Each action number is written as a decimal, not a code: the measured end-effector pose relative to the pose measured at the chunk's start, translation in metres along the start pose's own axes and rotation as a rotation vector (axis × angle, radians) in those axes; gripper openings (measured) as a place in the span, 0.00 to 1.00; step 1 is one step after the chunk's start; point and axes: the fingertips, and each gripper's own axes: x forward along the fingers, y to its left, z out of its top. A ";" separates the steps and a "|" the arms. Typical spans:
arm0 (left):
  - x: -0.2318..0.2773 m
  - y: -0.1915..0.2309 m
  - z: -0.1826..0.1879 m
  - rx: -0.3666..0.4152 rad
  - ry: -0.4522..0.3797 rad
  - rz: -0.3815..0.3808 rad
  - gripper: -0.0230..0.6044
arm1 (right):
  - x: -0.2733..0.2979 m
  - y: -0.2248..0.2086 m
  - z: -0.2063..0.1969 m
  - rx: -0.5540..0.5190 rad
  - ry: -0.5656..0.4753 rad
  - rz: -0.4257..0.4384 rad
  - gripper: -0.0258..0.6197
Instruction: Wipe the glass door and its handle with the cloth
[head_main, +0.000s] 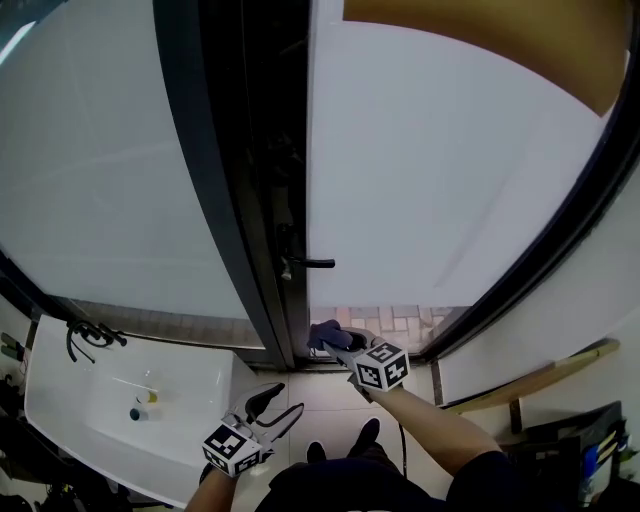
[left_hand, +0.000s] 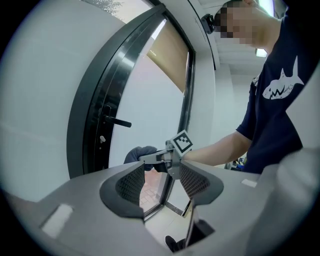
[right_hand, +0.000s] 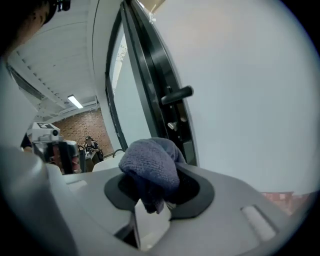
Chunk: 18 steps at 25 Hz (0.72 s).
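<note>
The frosted glass door (head_main: 440, 180) stands ajar in a black frame, with its black lever handle (head_main: 312, 263) at the door's left edge; the handle (right_hand: 177, 94) also shows in the right gripper view. My right gripper (head_main: 332, 340) is shut on a bunched blue-grey cloth (right_hand: 150, 165), low by the door's bottom edge, below the handle and apart from it. The cloth (left_hand: 139, 154) and the right gripper show ahead in the left gripper view. My left gripper (head_main: 277, 403) hangs open and empty, lower left of the right one, its mesh pads (left_hand: 131, 181) apart.
A white basin (head_main: 120, 400) with a black tap (head_main: 88, 335) and a small bottle (head_main: 146, 398) sits at lower left. A fixed frosted panel (head_main: 100, 160) stands left of the black frame (head_main: 230, 200). My shoes (head_main: 340, 445) are on pale floor tiles. A wooden strip (head_main: 530, 380) lies at right.
</note>
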 end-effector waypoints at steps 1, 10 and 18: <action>0.004 -0.003 -0.001 0.007 0.009 -0.021 0.38 | -0.018 0.002 -0.001 0.005 -0.014 -0.003 0.25; 0.033 -0.041 0.016 0.061 -0.005 -0.142 0.38 | -0.178 0.011 -0.017 0.194 -0.183 -0.058 0.25; 0.034 -0.082 0.011 0.061 0.014 -0.118 0.38 | -0.264 0.030 -0.017 0.127 -0.272 -0.108 0.25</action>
